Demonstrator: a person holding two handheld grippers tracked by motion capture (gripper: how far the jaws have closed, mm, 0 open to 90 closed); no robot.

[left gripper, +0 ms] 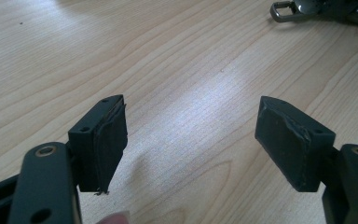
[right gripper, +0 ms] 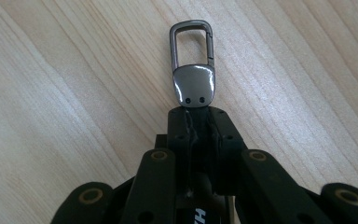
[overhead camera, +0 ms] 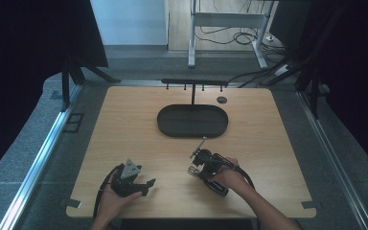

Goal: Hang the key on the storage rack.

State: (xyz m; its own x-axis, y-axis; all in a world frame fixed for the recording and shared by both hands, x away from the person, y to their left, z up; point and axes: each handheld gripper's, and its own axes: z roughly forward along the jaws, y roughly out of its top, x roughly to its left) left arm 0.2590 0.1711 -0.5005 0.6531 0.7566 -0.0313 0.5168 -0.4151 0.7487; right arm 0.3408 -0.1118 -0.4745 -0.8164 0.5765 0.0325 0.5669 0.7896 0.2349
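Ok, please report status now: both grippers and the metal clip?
Right gripper shut on keychain clip, above the table. Left gripper open, empty. Black hook stand beyond, path clear.

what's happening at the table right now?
A person at a wooden table holds a tool in each hand. The right tool is shut on a metal key clip, gripping its strap end so the clasp loop sticks out past the jaws, low over the wood. The left tool sits open with nothing between its jaws. Farther back stands a black oval tray with a hook rack rising from it.
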